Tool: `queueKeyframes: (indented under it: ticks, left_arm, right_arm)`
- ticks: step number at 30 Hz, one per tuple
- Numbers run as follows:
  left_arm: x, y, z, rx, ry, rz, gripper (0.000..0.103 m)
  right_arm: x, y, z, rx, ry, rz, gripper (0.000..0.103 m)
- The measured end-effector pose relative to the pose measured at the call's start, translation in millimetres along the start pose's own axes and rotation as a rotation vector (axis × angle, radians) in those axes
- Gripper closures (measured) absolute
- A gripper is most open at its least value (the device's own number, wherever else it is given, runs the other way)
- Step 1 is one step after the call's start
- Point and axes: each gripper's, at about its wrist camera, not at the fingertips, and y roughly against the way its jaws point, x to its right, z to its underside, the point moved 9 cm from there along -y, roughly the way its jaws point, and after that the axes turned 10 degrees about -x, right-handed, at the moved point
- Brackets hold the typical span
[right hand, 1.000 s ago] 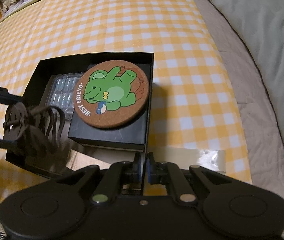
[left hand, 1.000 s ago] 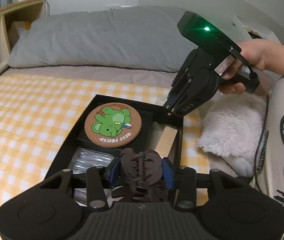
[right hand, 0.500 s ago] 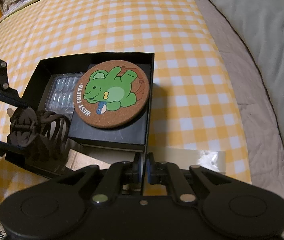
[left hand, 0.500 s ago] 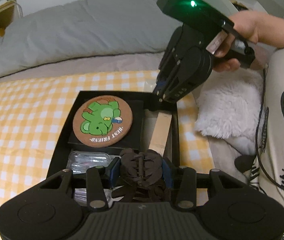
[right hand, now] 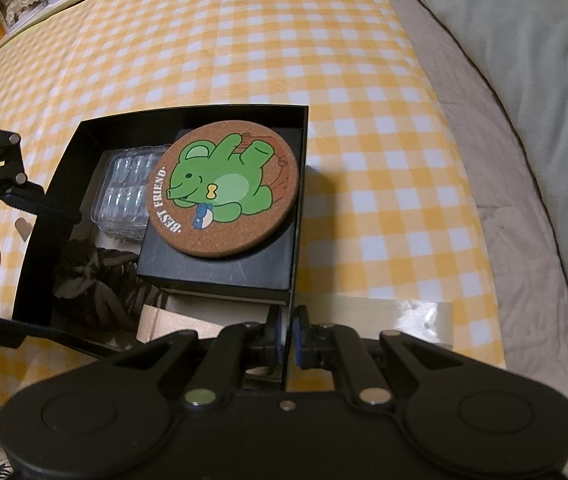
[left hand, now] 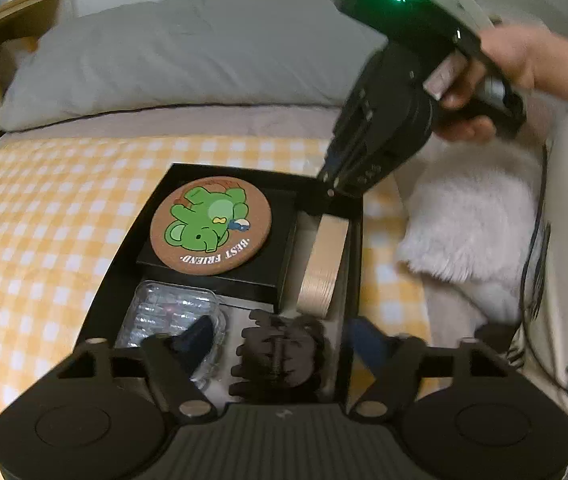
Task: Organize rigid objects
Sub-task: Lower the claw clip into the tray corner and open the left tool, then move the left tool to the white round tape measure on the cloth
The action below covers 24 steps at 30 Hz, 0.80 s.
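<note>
On the checked bed (right hand: 324, 40), the right claw (right hand: 288, 344) pinches the black box's (right hand: 300, 184) wall, steadying it, while the left claw (left hand: 279, 344) opens, releasing the hair clip (left hand: 279, 360) inside.

The open black cardboard box (left hand: 151, 200) is crowded: a round cork coaster with a green bear (left hand: 211, 225) on a flat black case (left hand: 271, 276), a clear plastic blister tray (left hand: 163, 312), a dark brown claw hair clip (left hand: 279, 356) and a tan wooden block (left hand: 324, 260). The right gripper (left hand: 334, 184) blocks the box's upper-right corner. The yellow checked bedspread (right hand: 284, 40), upper left, lies open.
</note>
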Motion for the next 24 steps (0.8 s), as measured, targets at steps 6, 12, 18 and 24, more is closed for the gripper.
queueKeyframes:
  ticks: [6,12,18,24]
  left_arm:
    - [-0.8,24.4,0.4,0.109,0.126,-0.027,0.008]
    - [3.1,56.3,3.5,0.223,0.224,-0.098,0.000]
    - [2.7,88.1,21.2,0.311,0.424,-0.162,0.000]
    - [-4.7,106.5,61.2,0.346,0.616,-0.251,0.000]
  right_arm:
    - [1.7,-1.1,-1.7,-0.002,-0.011,-0.001,0.098]
    - [-0.3,-1.7,-0.8,-0.002,-0.005,0.010,0.098]
    - [-0.6,-1.9,-0.5,-0.003,-0.003,0.012,0.098]
    - [-0.5,-1.0,-0.5,-0.004,-0.002,0.014,0.098]
